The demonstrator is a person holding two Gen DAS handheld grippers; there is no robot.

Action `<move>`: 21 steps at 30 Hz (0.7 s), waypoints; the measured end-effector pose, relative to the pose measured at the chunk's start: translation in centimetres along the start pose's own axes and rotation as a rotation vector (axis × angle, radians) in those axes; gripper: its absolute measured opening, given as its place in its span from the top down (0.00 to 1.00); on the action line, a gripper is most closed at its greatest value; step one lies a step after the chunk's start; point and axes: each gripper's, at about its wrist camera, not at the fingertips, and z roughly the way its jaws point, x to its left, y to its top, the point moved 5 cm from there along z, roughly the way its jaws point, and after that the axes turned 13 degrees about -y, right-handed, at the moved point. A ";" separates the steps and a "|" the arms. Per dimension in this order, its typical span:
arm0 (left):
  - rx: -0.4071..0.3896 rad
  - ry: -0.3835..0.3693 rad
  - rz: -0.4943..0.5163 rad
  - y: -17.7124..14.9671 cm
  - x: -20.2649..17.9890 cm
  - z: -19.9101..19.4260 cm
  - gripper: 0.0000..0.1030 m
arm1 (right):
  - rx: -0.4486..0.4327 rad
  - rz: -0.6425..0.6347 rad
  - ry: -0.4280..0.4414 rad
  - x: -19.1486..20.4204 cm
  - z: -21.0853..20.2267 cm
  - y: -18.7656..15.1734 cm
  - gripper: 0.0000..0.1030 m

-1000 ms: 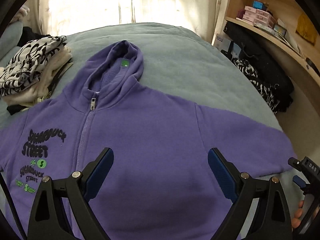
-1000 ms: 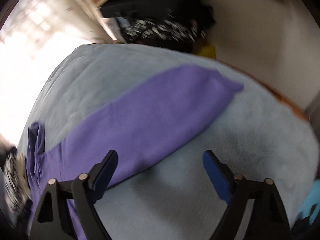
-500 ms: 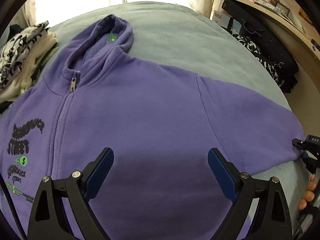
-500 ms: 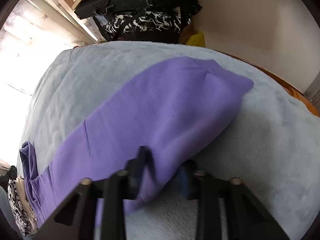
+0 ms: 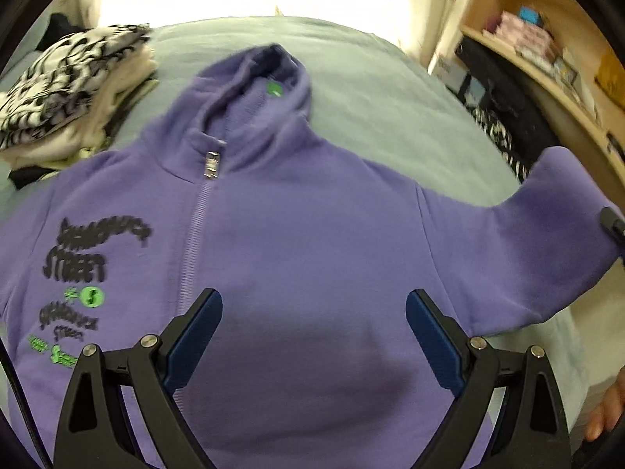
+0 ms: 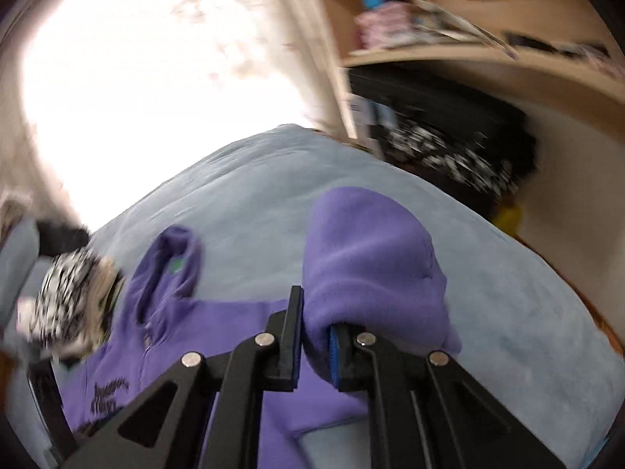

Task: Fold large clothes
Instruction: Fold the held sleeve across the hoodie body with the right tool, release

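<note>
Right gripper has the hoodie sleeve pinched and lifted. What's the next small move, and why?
Probably carry the sleeve inward across the hoodie chest. The right gripper, having just closed, pinches the sleeve clear of the bed; the body lies flat, zipped, and the left gripper hovers open above it.

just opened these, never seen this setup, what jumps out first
A purple hoodie lies zipped and face up across the grey-blue bed. The right gripper is pinched on its sleeve, lifted off the bed. The left gripper hangs open above the chest.
</note>
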 end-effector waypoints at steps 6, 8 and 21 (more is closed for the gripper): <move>-0.041 0.050 -0.014 0.1 2.9 -3.5 0.08 | 0.074 -0.226 0.049 7.3 1.0 -4.6 0.90; -0.025 0.074 -0.034 0.0 4.3 -3.7 0.08 | 0.147 -0.302 0.070 9.2 2.0 -7.4 0.88; 0.066 0.015 0.011 -2.4 3.3 -3.1 0.09 | 0.548 -0.182 0.289 8.0 1.6 -17.4 0.66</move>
